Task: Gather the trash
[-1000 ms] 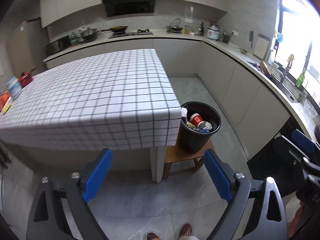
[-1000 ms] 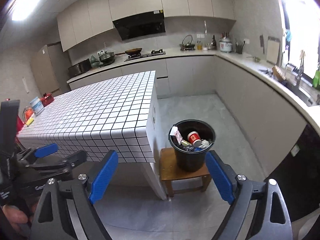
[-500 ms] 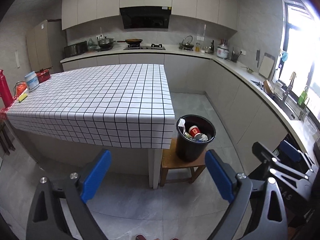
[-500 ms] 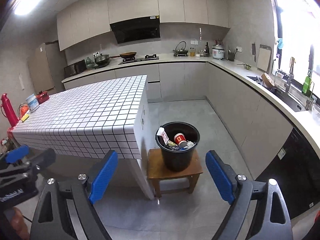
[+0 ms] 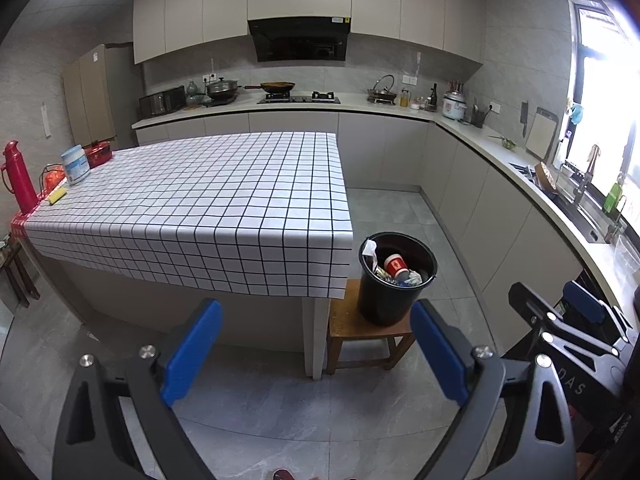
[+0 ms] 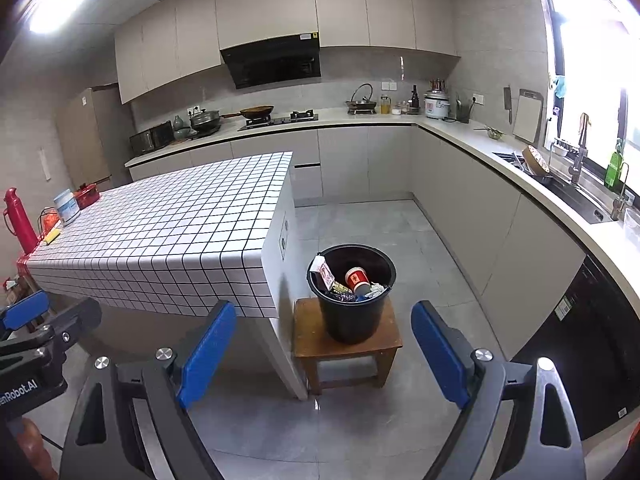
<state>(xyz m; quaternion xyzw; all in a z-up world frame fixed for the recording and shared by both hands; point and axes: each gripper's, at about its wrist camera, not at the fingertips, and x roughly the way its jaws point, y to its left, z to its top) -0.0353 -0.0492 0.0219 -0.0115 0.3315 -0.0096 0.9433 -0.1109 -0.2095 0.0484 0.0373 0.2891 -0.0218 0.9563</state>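
A black trash bin (image 5: pixel 394 280) stands on a small wooden stool (image 5: pixel 362 334) beside the table's right end; it also shows in the right wrist view (image 6: pixel 352 296). It holds a red paper cup (image 6: pixel 357 279), a carton (image 6: pixel 322 271) and other scraps. My left gripper (image 5: pixel 316 354) is open and empty, well back from the bin. My right gripper (image 6: pixel 324 354) is open and empty too, facing the bin from a distance. Each gripper shows at the edge of the other's view.
A table with a white checked cloth (image 5: pixel 208 208) fills the left. At its far left end stand a red thermos (image 5: pixel 18 178), a white tub (image 5: pixel 75 164) and a red pot (image 5: pixel 98 153). Counters and cabinets (image 6: pixel 500 208) run along the back and right. Grey floor (image 5: pixel 280 420) lies below.
Both grippers have pulled back and tilted up; the table and bin look farther away and more of the kitchen shows. Both stay open and empty.
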